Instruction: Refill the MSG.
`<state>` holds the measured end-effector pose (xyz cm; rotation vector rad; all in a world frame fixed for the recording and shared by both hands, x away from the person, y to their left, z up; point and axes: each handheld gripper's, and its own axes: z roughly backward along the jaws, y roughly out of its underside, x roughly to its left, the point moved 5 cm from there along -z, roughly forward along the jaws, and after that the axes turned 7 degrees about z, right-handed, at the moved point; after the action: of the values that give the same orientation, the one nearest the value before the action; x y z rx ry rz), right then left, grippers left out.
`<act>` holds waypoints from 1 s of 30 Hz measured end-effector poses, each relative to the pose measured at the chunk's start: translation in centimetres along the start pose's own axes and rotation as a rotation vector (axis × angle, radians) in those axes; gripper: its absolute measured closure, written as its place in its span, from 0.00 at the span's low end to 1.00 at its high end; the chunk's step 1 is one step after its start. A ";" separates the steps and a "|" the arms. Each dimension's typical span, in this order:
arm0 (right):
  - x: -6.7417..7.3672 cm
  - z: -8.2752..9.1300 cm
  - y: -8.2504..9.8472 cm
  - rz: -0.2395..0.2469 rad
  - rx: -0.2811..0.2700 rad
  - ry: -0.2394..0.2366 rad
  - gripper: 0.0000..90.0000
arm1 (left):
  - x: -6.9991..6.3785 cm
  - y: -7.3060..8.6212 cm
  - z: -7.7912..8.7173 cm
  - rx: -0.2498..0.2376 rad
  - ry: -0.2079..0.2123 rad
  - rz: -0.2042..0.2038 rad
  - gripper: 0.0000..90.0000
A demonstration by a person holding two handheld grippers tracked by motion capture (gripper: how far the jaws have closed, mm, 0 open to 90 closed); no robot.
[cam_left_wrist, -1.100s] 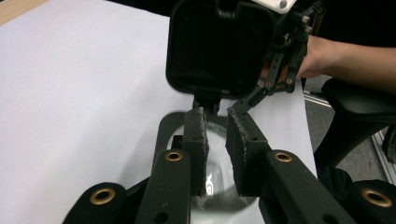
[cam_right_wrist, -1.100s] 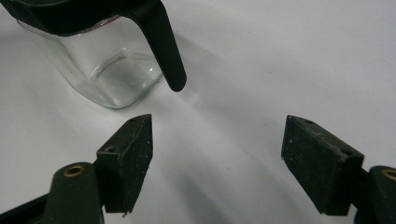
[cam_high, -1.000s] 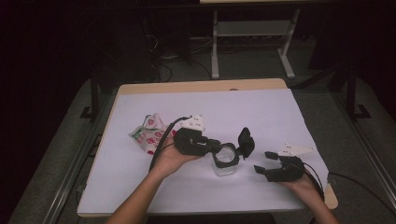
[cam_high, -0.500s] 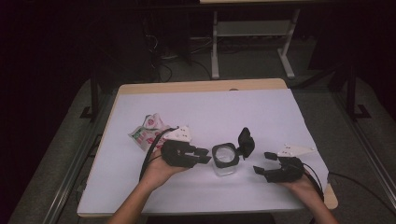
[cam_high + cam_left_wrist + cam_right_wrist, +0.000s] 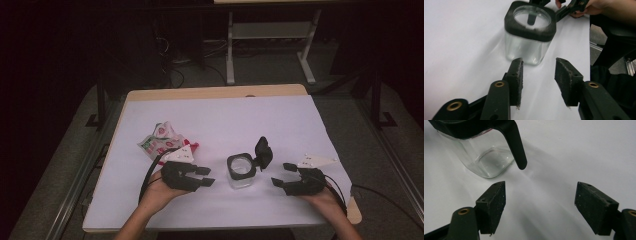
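A small square glass jar (image 5: 241, 172) with a black rim is seen standing upright near the middle of the white counter (image 5: 225, 120), its black hinged lid (image 5: 263, 151) flipped up on the side towards the right tool. The left tool (image 5: 202, 177) is held low over the counter just beside the jar, to its left in the high view; its jaws have just been opening, and in the left gripper view (image 5: 537, 77) they are shown parted by a moderate gap with nothing between them, the jar (image 5: 530, 32) standing a little ahead of the tips and untouched. The right tool (image 5: 284, 175) is held on the other side of the jar, near it but apart, with its jaws spread wide and empty (in the right gripper view (image 5: 540, 202) bare counter is seen between the pads). In that same view the jar (image 5: 484, 157) is seen at the upper left with a black arm, probably part of the lid or its latch, hanging down past the glass. A crumpled red, white and green wrapper (image 5: 162, 142) is seen lying behind the left hand (image 5: 160, 192), well apart from the jar.
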<state>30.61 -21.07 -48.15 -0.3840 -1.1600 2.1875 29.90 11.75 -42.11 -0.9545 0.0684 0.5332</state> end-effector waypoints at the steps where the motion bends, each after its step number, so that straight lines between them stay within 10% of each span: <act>1: 0.0 0.0 0.0 -0.001 0.002 0.000 0.27 | 0.1 0.3 0.2 0.000 -0.003 0.003 0.63; 30: -0.1 -0.1 0.2 -0.010 0.008 0.001 0.27 | 3.5 6.0 7.5 -0.095 -0.143 0.095 0.60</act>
<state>30.59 -21.15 -48.40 -0.3754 -1.1501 2.1826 28.88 21.89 -43.30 -1.0066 -0.0406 0.6962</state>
